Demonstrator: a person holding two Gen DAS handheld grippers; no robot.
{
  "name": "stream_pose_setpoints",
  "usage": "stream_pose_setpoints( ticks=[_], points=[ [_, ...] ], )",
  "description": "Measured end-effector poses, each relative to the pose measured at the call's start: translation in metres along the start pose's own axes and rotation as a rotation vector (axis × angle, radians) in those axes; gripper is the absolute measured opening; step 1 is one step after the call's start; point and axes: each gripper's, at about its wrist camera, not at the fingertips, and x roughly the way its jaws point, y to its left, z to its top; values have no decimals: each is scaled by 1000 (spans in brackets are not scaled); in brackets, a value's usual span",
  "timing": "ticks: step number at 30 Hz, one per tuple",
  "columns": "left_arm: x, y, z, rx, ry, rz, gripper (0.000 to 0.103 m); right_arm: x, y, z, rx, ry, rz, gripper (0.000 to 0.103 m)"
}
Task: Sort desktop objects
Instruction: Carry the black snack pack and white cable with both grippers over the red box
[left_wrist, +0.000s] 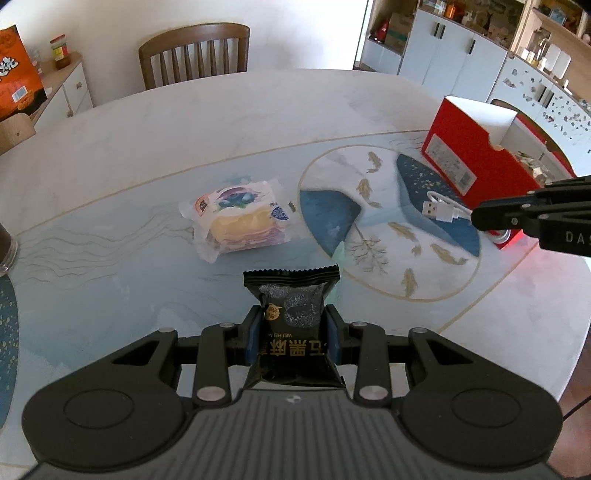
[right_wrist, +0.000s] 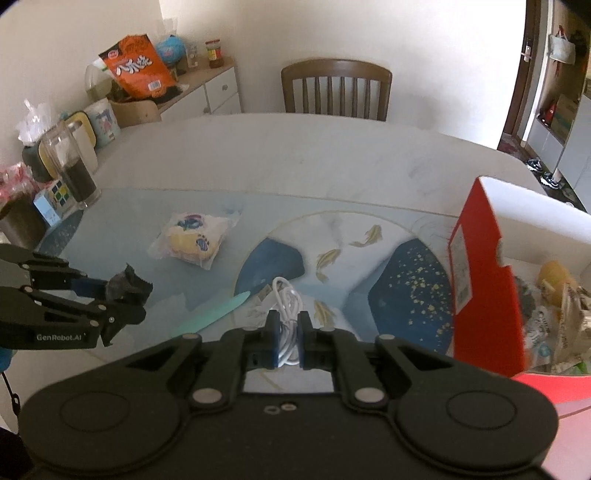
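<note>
A pale, marble-patterned counter (left_wrist: 229, 110) with a round fish-and-leaf design is seen in a dining room, a wooden chair (right_wrist: 336, 90) drawn up at its far edge and cabinets standing along the walls.

The jaws of the left gripper (left_wrist: 291, 332) are pressed against the two sides of a black snack packet (left_wrist: 293, 314), which is held clear of the counter with its long axis running straight out along the fingers. The jaws of the right gripper (right_wrist: 287, 338) are pinched on a coiled white USB cable (right_wrist: 285, 310), its loops standing up between the blue pads.

Beyond the left jaws, a cake in a clear blueberry-printed wrapper (left_wrist: 238, 219) is left lying on the counter, and a mint-green strip (right_wrist: 218, 314) is seen lying flat near the right jaws.

The red box (left_wrist: 476, 162) is set at the right of the counter, open at the top, with wrapped items already visible inside it in the right wrist view. It lies just beside the right jaws, to their right, while from the left jaws it stands well apart, ahead and to the right across the round design. The right hand is therefore judged the nearer one for a drop into the box; a longer carry to the right would be required of the left.
</note>
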Motion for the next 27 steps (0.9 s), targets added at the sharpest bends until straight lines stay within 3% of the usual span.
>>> stream_pose_setpoints(
  ticks=[27],
  points=[
    [-41, -52, 31, 53, -86, -47, 33, -73, -49, 9, 31, -125, -61, 8]
  ],
)
